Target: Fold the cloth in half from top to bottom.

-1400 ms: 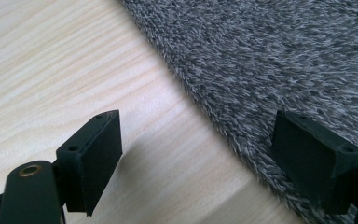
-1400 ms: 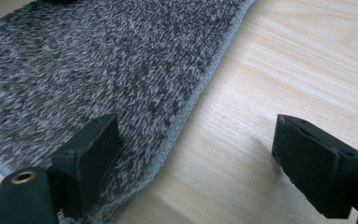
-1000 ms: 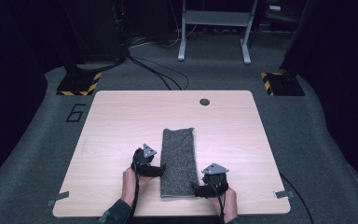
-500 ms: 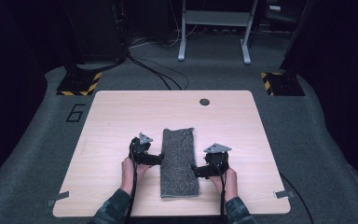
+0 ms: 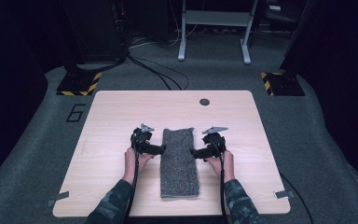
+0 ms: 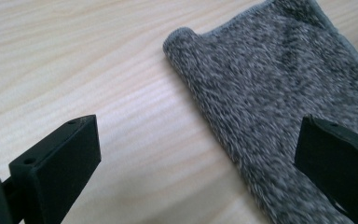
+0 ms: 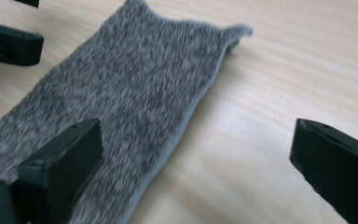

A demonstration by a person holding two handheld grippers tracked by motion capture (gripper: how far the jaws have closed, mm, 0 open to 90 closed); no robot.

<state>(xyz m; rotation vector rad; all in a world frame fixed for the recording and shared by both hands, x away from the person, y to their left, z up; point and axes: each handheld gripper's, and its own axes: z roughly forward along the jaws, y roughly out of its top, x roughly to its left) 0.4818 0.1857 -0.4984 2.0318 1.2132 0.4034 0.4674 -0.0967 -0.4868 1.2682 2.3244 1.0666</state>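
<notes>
The grey towel (image 5: pixel 179 161), folded into a long strip, lies flat on the wooden table (image 5: pixel 107 116), running from its middle toward the near edge. The left gripper (image 5: pixel 161 149) is at the strip's left edge and the right gripper (image 5: pixel 193 153) at its right edge. Both have jaws spread wide, having just been opening, pinching nothing.

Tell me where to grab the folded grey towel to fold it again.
Grip the grey towel at its two far corners, each gripper coming in level from its own long side. It lies flat as a narrow strip, and the open left gripper and right gripper already flank it.
</notes>
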